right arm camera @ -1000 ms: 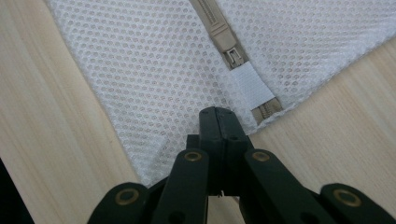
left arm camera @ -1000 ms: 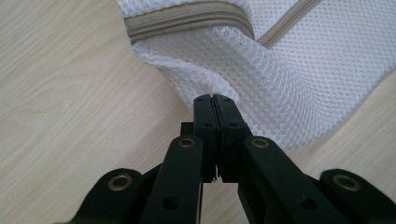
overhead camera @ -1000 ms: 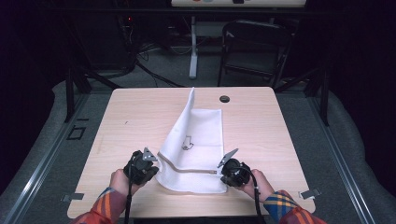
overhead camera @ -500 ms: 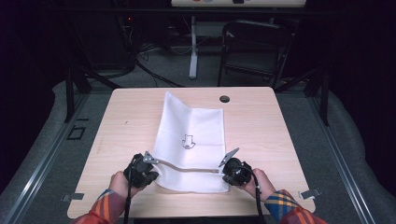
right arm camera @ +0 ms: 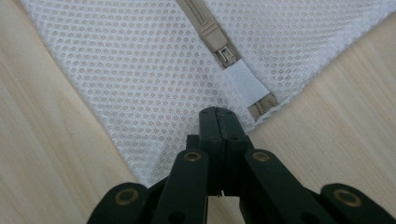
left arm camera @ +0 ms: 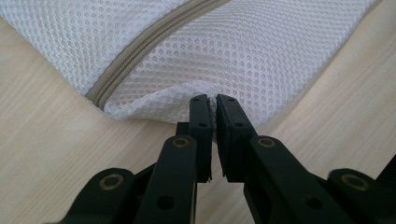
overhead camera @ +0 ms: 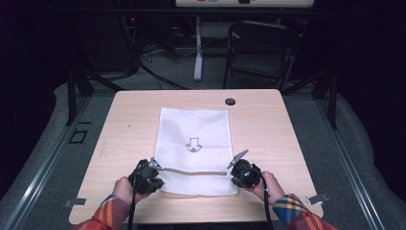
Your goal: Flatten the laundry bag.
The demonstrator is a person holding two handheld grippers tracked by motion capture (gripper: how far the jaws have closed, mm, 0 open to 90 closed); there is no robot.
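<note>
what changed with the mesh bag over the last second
The mesh bag was raised and folded a second ago; its far end has dropped flat on the table. The left gripper has just been opening slightly, mesh between its jaws. The right gripper stays shut on the bag's edge. Both hands kept their places.

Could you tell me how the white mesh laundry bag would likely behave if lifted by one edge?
The mesh bag looks thin and lies flat, so it would probably drape limply. Its fabric puckers at the left gripper, suggesting softness. It seems light, likely empty.
</note>
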